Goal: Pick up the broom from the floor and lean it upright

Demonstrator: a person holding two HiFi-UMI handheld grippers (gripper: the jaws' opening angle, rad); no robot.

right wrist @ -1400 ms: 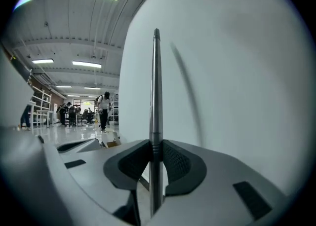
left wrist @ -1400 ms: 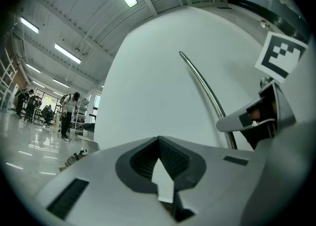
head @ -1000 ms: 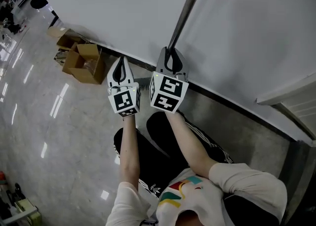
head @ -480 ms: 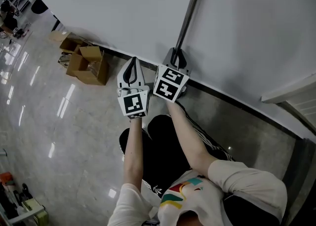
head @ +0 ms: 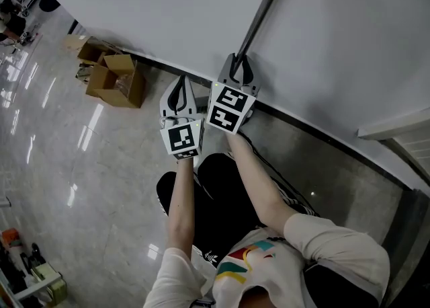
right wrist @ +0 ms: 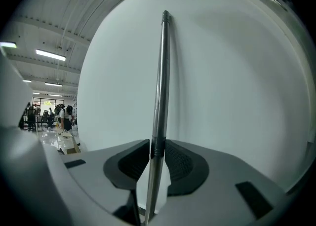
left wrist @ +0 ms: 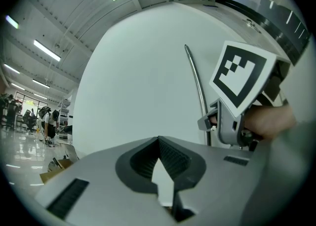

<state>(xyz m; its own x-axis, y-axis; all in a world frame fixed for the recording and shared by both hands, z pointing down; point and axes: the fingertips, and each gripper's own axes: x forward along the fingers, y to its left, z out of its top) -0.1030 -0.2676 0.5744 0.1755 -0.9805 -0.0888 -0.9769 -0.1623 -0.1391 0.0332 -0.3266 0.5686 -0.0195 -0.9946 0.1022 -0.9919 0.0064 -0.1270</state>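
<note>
The broom's metal handle (head: 263, 12) stands nearly upright in front of the white wall (head: 154, 11), its top close to the wall. My right gripper (head: 240, 62) is shut on the handle low down. In the right gripper view the handle (right wrist: 161, 82) runs straight up from between the pads of the right gripper (right wrist: 157, 145). My left gripper (head: 179, 85) hangs just left of the right one, shut and empty. The left gripper view shows the left gripper's (left wrist: 159, 141) tips meeting, with the handle (left wrist: 197, 84) to the right. The broom head is hidden below my arms.
Open cardboard boxes (head: 115, 79) lie on the glossy floor at the wall's foot, left of the grippers. A dark baseboard (head: 316, 135) runs along the wall. A white frame (head: 396, 132) juts out at the right. The person's legs (head: 222, 206) are directly below the grippers.
Both grippers have moved a little toward the wall and lower, the left one drawing closer to the right. The handle stays gripped and has gone with the right gripper.
</note>
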